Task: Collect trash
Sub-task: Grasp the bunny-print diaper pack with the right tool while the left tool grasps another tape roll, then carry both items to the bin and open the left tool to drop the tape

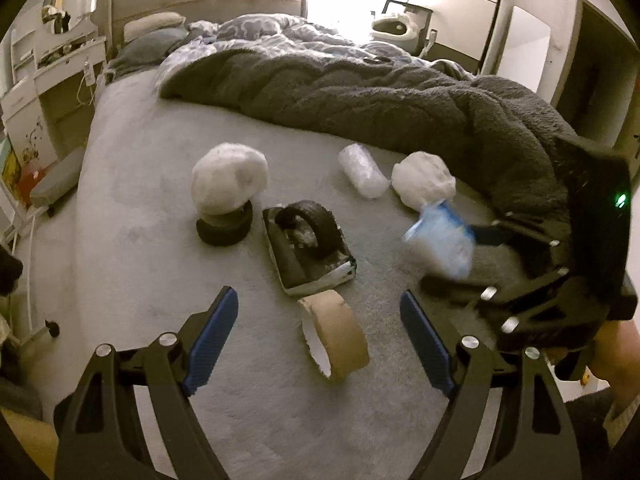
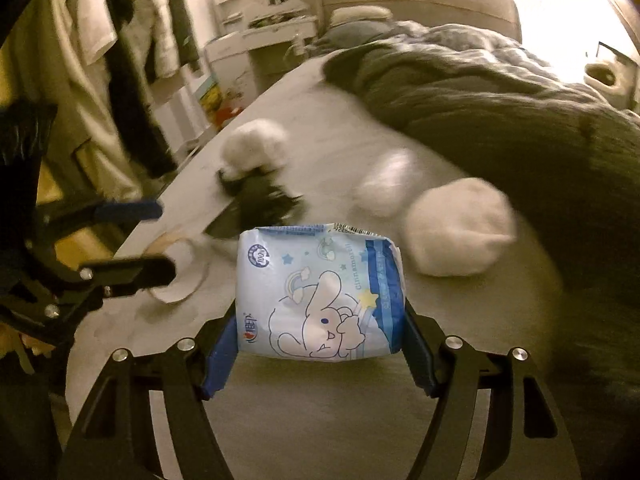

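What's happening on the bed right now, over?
Right gripper clamped on blue tissue pack. Left gripper open over cardboard tape ring. Nothing blocking it.

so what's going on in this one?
A person is clearing trash off a bed with two handheld grippers. The right gripper is shut on a blue-and-white tissue pack, held clear of the grey bedsheet. The left gripper is open and empty, pointing at a cardboard tape roll. Two white wads, a clear plastic roll and a black-lined box lie uncollected.

Dim, window glare, motion blur
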`<state>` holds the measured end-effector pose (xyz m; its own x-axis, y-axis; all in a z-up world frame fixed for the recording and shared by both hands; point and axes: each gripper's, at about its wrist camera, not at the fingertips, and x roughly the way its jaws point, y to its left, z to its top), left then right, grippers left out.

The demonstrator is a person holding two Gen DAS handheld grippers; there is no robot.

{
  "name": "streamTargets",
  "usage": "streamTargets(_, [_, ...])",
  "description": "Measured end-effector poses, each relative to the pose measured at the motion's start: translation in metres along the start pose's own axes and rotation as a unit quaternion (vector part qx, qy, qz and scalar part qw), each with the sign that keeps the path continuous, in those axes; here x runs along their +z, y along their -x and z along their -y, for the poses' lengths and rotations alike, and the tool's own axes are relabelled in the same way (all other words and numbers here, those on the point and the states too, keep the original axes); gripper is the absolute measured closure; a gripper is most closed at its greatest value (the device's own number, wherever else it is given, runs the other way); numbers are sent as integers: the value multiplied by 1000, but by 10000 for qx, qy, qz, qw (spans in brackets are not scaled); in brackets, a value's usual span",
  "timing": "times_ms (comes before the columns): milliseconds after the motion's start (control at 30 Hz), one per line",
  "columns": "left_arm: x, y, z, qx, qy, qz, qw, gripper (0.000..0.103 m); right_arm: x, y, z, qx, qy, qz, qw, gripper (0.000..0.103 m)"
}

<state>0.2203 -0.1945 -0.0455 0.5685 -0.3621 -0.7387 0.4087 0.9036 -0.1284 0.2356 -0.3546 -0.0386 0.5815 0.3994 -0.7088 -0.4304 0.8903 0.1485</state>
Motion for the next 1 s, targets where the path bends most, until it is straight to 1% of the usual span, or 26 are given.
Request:
streamTargets(100, [-3, -8, 3, 138, 51, -107, 9998, 30, 0, 7, 14, -136, -214, 140, 9996, 31])
streamTargets(133, [-5, -11, 5, 183, 67, -143, 9997, 31, 0, 10, 19, -155, -299, 188, 9993, 31])
streamTargets(233, [-8, -18, 7, 287, 104, -175, 9994, 37, -1, 13, 26, -118, -424, 254, 9987, 31])
streamTargets(300, [-8, -18, 7, 329, 146, -146, 9992, 46, 0, 12, 26, -109, -415, 251, 9988, 31])
streamTargets(333, [-8, -18, 5, 349, 188, -126, 9991, 48, 1, 12, 25, -103, -399, 248, 9988, 31])
streamTargets(400, [-7, -19, 3, 341, 248, -126, 9990, 56, 2, 12, 24, -92, -372, 253, 9989, 31])
streamTargets(433, [-7, -20, 1, 318, 278, -140, 9990, 57, 3, 12, 23, -88, -369, 262, 9989, 31])
streamTargets(467, [-6, -21, 0, 288, 310, -154, 9990, 61, 4, 12, 22, -98, -370, 278, 9989, 31])
streamTargets(500, [-6, -22, -2, 281, 335, -169, 9989, 73, 5, 12, 21, -101, -373, 288, 9988, 31])
streamTargets(533, [-6, -22, -3, 297, 329, -174, 9989, 80, 6, 12, 21, -96, -377, 298, 9988, 31])
streamTargets(733, [-3, -9, -6, 148, 276, -15, 9995, 81, 19, 11, 8, -51, -368, 387, 9986, 31])
streamTargets(867, [-3, 0, -10, 139, 212, 85, 9996, 81, 30, 9, -4, 18, -319, 447, 9985, 31])
streamTargets(1000, [-8, 10, -23, 101, 212, 96, 9997, 81, 42, 3, -21, 115, -267, 475, 9984, 31])
